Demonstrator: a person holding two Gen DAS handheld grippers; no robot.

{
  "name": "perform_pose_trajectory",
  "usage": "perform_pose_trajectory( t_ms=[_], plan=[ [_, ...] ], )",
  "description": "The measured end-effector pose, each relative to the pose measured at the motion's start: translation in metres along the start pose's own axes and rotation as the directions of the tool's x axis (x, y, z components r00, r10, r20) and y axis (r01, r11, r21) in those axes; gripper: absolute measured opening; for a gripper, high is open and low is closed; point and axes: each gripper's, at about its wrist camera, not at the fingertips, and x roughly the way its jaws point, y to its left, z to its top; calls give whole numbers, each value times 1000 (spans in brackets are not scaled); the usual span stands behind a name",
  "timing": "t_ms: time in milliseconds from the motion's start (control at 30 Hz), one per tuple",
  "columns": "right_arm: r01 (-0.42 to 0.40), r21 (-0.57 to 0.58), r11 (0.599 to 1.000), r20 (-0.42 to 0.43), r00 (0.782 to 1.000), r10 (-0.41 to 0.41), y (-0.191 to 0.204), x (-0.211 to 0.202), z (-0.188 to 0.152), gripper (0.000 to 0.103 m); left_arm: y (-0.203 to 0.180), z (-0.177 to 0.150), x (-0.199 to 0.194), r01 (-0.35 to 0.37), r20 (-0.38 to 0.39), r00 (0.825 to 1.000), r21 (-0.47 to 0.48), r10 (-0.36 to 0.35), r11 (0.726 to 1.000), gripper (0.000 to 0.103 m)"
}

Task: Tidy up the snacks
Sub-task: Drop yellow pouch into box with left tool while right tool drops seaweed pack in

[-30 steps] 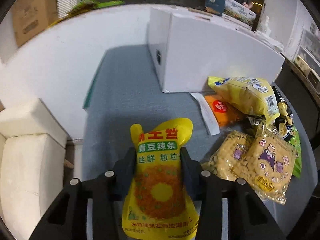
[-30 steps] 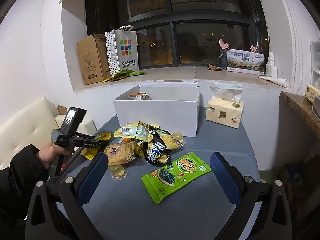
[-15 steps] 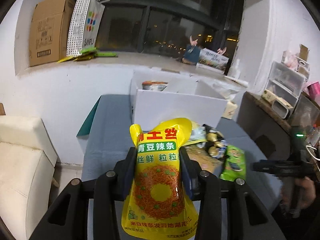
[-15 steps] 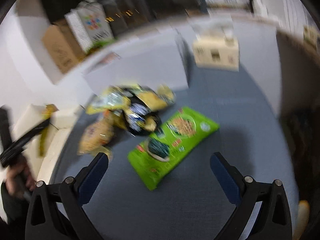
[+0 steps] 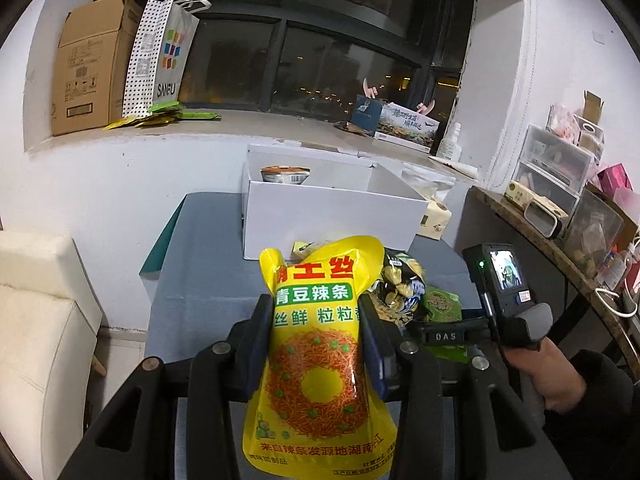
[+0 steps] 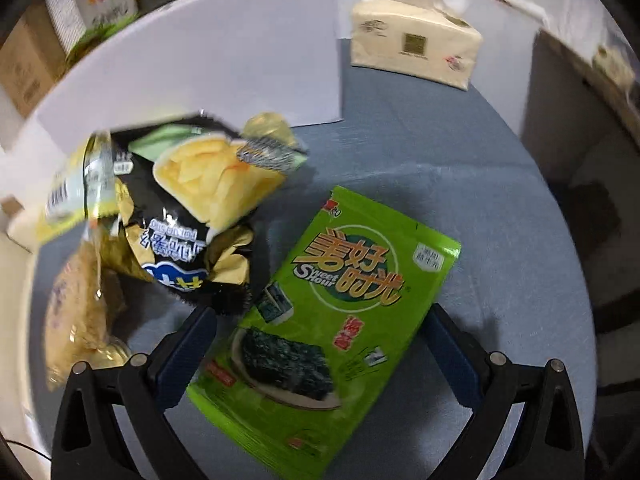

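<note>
Jaws of my left gripper (image 5: 316,344) are clamped on both sides of a yellow spicy-strip pouch (image 5: 318,356), held upright above the grey counter (image 5: 200,280); ahead of them sits the open white box (image 5: 332,216). My right gripper (image 6: 320,344) has its jaws spread wide, the green seaweed packet (image 6: 332,320) lying flat on the counter between them, a black chip bag (image 6: 180,236) just ahead to their left.
</note>
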Motion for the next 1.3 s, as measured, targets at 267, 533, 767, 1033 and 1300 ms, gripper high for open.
perform_pose_trajectory(
  t_ms=[267,533,767,1033,1300],
  plan=[
    [-45,-83,996,53,997,49,-24,-19,-20,64,-3,-1,1,9,-3,1000,2,-9,1000,45],
    [-295,24,955,173,942,287,-83,-72,-41,64,-7,10,7,48,8,999,0,-48,999,45],
    [-439,-71,896,329,837,437,-74,-137,-8,64,-23,67,19,89,85,992,53,-93,995,45],
    [-414,-182,892,382,806,452,-34,-157,104,64,-27,172,89,120,84,989,73,-126,990,45],
    [-370,-237,898,277,861,427,1,-96,211,64,-32,223,205,54,-40,998,104,-50,993,46]
  ],
)
